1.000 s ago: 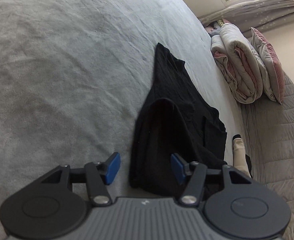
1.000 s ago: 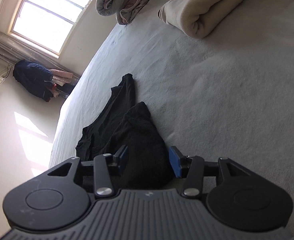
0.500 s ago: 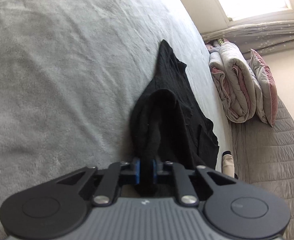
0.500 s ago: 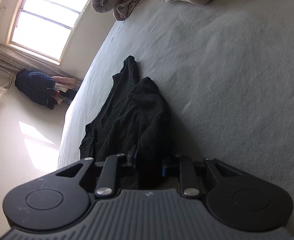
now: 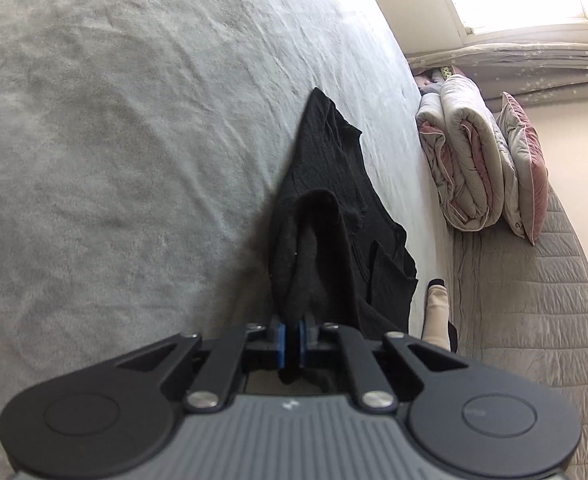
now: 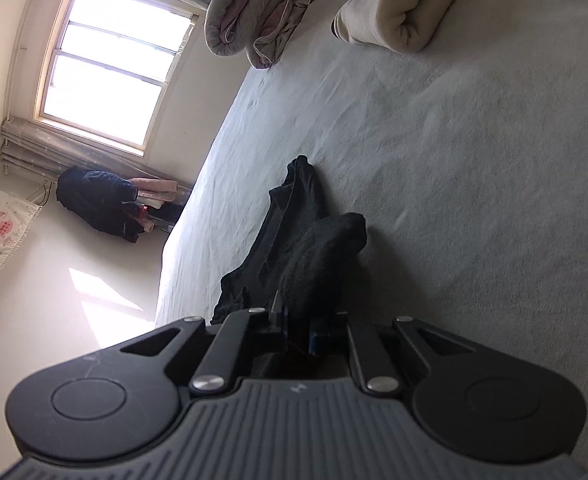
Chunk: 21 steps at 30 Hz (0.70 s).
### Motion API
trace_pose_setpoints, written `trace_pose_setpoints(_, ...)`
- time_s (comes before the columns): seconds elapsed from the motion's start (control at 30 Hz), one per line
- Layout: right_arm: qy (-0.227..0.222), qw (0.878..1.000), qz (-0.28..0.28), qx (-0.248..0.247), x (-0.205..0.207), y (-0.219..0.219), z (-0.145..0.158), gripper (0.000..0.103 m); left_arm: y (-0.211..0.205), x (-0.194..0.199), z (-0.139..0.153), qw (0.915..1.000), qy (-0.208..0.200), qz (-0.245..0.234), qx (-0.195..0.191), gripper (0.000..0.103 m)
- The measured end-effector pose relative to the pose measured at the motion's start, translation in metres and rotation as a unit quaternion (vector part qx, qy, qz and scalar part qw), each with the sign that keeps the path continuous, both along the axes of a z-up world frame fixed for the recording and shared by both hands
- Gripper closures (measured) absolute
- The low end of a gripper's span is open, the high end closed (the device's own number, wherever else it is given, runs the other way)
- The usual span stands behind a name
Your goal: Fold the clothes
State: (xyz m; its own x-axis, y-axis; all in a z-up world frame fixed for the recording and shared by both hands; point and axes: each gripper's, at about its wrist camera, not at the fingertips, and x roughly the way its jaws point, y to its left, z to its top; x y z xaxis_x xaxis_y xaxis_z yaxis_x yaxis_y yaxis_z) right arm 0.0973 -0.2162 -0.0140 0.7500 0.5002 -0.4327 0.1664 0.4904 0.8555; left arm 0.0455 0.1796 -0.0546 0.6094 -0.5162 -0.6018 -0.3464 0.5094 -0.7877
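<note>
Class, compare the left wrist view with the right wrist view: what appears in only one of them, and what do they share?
Left only: a pink-edged pillow and the quilted bed cover.
Right only: a rolled cream blanket and dark clothes piled on the floor.
Both: the black garment on the grey bedsheet, pinched by the left gripper and the right gripper; a window; a folded duvet.

Wide open bed cover (image 5: 134,140) is seen to the left of the black garment (image 5: 326,184) in the left wrist view, with nothing standing on it. On the other side, passage is bounded by a rolled quilt (image 5: 466,160) and a pink pillow (image 5: 524,168). In the right wrist view, a rolled cream blanket (image 6: 398,12) lies well beyond the garment, with bare cover between.
</note>
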Motion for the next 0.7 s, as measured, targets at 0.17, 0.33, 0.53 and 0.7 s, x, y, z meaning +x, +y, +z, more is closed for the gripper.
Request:
trace_pose_setpoints(0.17,0.024,0.999,0.023,-0.009,-0.036,-0.003,0.002,0.092,-0.001,-0.042,0.005,0.9993,0.007,-0.034,0.012,0.097)
trace_pose_setpoints(0.33,0.054,0.996,0.059,-0.027,-0.079,-0.001,-0.003,0.092,-0.001,-0.086,0.001,0.9977,0.015,-0.061,0.026,0.097)
trace_pose_setpoints(0.53,0.069,0.99,0.098,-0.075,-0.103,0.009,-0.014,0.09,0.005,-0.114,-0.009,0.9917,0.022,-0.086,0.093,0.092)
trace_pose_setpoints(0.7,0.08,0.982,0.118,-0.121,-0.098,0.012,-0.022,0.083,0.022,-0.121,-0.013,0.9901,0.007,-0.088,0.109,0.091)
